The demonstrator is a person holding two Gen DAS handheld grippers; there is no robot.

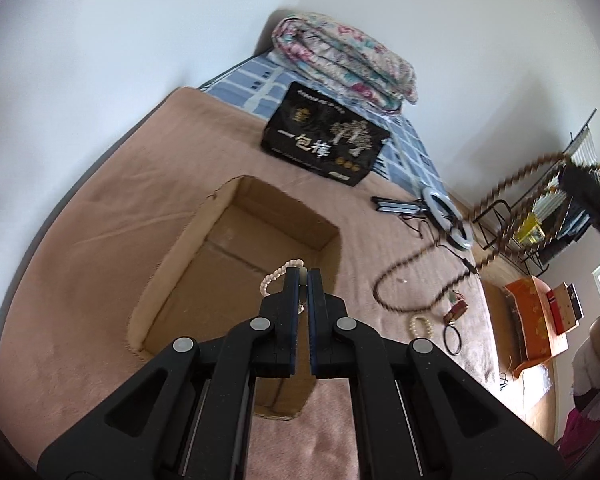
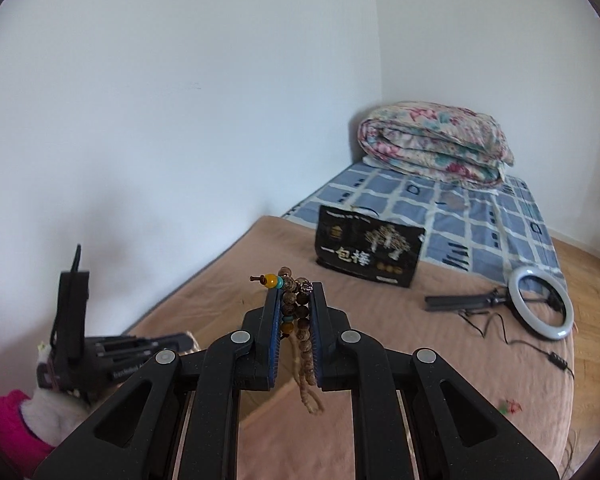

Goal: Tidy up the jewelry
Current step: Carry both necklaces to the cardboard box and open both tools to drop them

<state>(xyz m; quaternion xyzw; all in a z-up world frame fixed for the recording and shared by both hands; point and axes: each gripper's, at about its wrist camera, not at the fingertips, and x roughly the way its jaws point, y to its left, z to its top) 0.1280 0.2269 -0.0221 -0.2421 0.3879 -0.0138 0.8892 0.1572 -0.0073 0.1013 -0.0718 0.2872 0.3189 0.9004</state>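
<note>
Pearl bracelet (image 1: 278, 276), light and limp, is pinched by the closed left gripper (image 1: 303, 276) above the cardboard box (image 1: 172, 268). Wooden bead strand (image 2: 300, 320), clamped in the right gripper (image 2: 296, 292), trails toward 6 o'clock; a gentle grip on the beads is judged advisable.

Bedroom: bed (image 2: 480, 216) (folded quilt (image 2: 434, 140) atop).

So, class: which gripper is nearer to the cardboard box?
Left. The left gripper hangs right over the open box, pinching a pearl bracelet. The right gripper is raised off to the side, holding brown beads.
</note>
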